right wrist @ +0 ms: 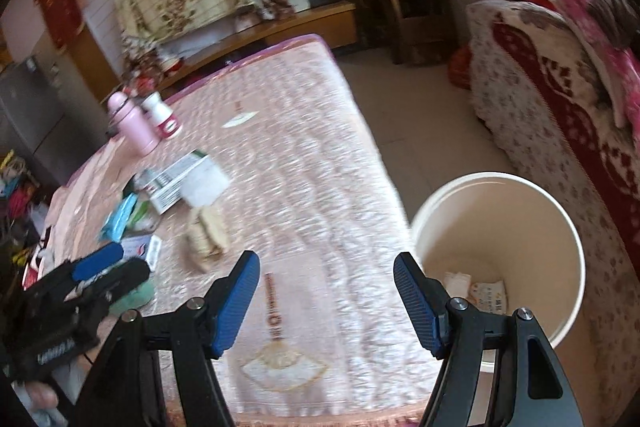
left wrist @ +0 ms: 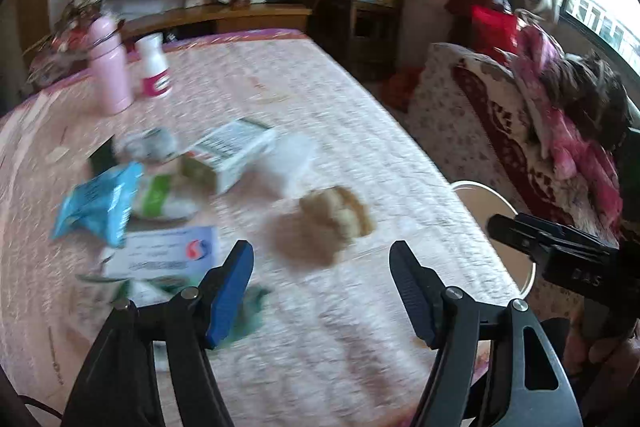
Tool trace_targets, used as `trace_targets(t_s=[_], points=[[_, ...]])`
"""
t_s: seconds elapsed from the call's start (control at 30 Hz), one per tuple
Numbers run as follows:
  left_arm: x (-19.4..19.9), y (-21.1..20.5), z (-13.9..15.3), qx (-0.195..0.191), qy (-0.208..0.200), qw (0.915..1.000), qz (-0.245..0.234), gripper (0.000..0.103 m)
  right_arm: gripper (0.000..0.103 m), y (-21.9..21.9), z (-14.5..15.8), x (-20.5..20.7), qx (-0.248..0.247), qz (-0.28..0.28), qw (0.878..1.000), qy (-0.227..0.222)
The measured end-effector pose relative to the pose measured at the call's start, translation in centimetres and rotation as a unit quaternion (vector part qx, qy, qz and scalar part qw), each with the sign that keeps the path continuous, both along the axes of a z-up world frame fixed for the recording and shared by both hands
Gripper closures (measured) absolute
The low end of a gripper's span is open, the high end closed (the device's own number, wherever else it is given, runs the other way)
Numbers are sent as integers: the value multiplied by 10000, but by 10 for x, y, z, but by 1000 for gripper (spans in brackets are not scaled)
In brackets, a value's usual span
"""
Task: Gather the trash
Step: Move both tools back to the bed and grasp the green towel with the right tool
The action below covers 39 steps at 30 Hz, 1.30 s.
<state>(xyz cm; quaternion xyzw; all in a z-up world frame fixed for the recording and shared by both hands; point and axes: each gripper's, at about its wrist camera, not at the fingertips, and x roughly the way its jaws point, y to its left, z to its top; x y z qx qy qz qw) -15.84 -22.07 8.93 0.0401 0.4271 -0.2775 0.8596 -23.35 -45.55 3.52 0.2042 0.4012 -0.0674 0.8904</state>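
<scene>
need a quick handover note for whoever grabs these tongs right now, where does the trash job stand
Left tongs: open, empty, over the table.
Right tongs: open, empty, at the table's edge beside the white bucket.
Done: a few wrappers already lie in the bucket.
Left: brown crumpled paper, blue packet, white carton, white card and other litter on the table. The pink flask and white bottle stand upright behind it.

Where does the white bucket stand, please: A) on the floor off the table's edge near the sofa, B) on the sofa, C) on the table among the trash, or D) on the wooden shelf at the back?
A: the bucket stands on the floor between the table and the sofa, with some wrappers already inside.
</scene>
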Motion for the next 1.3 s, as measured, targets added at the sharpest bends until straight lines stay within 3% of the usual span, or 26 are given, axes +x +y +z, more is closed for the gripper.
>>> trace_targets(t_s=[0.17, 0.33, 0.57, 0.7, 0.87, 1.17, 1.3], points=[[8, 59, -10, 48, 436, 9981, 440, 32, 30, 18, 4, 9, 33, 217, 9998, -11], [0, 137, -20, 58, 922, 9903, 1040, 32, 30, 40, 7, 21, 58, 526, 9986, -12], [-20, 216, -12, 141, 861, 9813, 1713, 32, 30, 93, 0, 43, 281, 1387, 9899, 23], [-19, 229, -4, 76, 632, 9796, 1909, 27, 30, 130, -8, 58, 449, 1937, 9800, 87], [1, 231, -14, -172, 718, 9728, 2194, 26, 30, 169, -15, 78, 329, 2428, 9694, 166], [44, 226, -48, -212, 814, 9532, 2905, 26, 30, 197, -26, 100, 454, 2575, 9650, 206], [52, 222, -58, -170, 915, 9505, 2965, 26, 30, 208, -31, 108, 398, 2660, 9628, 257]])
